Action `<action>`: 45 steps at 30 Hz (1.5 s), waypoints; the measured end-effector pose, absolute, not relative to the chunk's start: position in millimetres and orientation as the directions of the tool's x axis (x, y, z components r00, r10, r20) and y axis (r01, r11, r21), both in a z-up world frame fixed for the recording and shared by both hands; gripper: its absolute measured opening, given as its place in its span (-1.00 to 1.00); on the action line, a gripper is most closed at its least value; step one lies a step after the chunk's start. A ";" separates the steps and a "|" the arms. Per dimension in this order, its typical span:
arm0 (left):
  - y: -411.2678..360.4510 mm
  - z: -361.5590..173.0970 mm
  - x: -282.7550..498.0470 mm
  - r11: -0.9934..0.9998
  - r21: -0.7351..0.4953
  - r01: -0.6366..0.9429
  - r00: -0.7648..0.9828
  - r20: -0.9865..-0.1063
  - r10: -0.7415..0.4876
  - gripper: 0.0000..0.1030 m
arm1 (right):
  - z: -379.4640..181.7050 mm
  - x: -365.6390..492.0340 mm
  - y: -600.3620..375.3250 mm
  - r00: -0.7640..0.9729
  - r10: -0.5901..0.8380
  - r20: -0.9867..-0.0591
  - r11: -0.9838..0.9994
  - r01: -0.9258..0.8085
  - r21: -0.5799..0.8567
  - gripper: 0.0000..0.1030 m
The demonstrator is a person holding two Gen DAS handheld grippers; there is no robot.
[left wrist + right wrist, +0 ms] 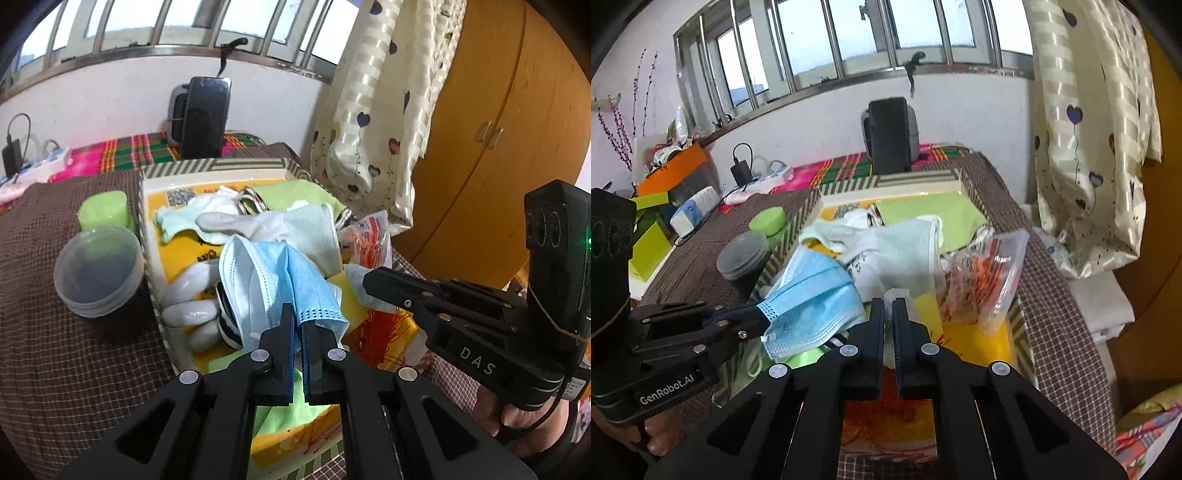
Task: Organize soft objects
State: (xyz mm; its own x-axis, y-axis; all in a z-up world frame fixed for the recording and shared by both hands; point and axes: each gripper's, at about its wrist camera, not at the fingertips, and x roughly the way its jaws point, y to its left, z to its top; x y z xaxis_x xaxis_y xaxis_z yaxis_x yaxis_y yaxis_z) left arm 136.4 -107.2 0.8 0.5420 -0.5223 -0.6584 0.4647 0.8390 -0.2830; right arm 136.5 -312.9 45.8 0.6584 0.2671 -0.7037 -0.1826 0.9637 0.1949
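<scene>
A shallow tray with a striped rim holds a heap of soft things: white gloves, pale socks, a green cloth and a printed plastic bag. My left gripper is shut on the edge of a blue face mask, which hangs over the tray's near left part. To its right, my right gripper is shut, with a small whitish piece of cloth pinched at its tips.
Left of the tray on the brown checked cloth stand a round tub with a grey lid and a green box. A phone on a stand rises behind the tray. A curtain and wooden cupboard close the right side.
</scene>
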 end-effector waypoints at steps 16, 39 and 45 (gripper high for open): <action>-86.7 11.4 96.9 0.854 -0.253 0.455 0.561 -0.664 -0.495 -0.26 | 58.6 115.1 -306.9 0.675 0.266 -0.688 0.964 -0.198 0.178 -0.28; -80.2 20.7 40.4 0.898 -0.165 0.409 0.634 -0.656 -0.409 -0.26 | 72.3 55.5 -285.0 0.667 0.286 -0.688 0.954 -0.263 0.141 -0.28; -82.9 19.7 27.9 0.918 -0.122 0.376 0.655 -0.666 -0.357 -0.26 | 73.6 41.3 -282.7 0.665 0.287 -0.690 0.952 -0.274 0.132 -0.28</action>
State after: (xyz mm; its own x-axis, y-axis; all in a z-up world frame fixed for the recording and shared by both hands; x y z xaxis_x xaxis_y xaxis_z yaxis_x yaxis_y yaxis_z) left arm 27.9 -82.9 19.7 0.6551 -0.3573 -0.6657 0.3765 0.9183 -0.1224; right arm 41.3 -282.7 73.6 0.6647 0.2873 -0.6897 -0.2743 0.9525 0.1324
